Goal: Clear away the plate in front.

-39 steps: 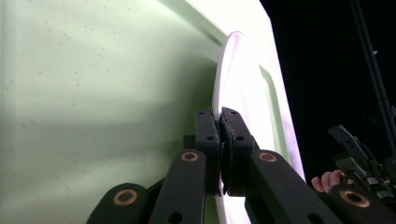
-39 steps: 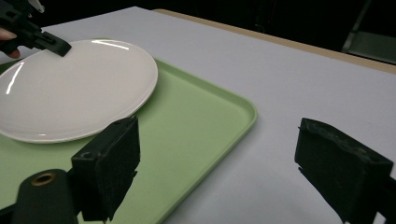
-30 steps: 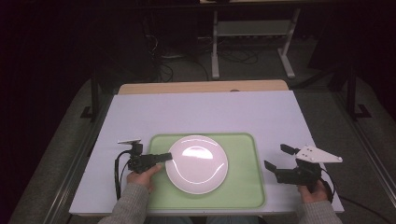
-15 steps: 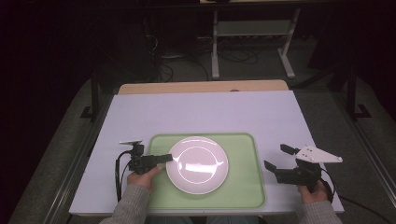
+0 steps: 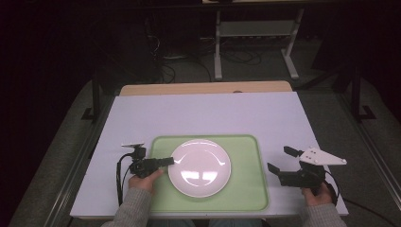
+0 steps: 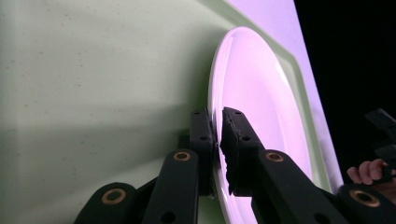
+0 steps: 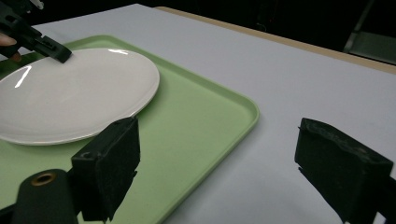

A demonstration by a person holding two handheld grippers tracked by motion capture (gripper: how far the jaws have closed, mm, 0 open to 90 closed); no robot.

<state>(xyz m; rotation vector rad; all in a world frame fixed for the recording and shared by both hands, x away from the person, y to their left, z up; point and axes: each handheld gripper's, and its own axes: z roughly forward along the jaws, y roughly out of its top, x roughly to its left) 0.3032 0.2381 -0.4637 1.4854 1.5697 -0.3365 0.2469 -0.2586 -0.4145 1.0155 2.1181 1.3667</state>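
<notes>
A white plate (image 5: 200, 167) lies on the light green tray (image 5: 246, 156) near the table's front edge. My left gripper (image 5: 170, 161) is shut on the plate's left rim; in the left gripper view the two jaws pinch the plate (image 6: 261, 98) edge at my left gripper (image 6: 218, 135). My right gripper (image 5: 283, 161) stands open just right of the tray, a hand's width from the plate, with nothing between its jaws. In the right gripper view my right gripper (image 7: 233, 172) straddles the tray (image 7: 210, 126) corner, with the plate (image 7: 74, 98) at left.
The table (image 5: 203, 113) has a pale lilac cover with a wooden strip (image 5: 203, 88) along its far edge. Behind it stand a metal frame (image 5: 255, 33) and cables on a dark floor. A cable (image 5: 119, 182) trails from the left gripper.
The plate, held by my left gripper, has shifted slightly toward the near edge of the tray. My right gripper has stayed in place.
</notes>
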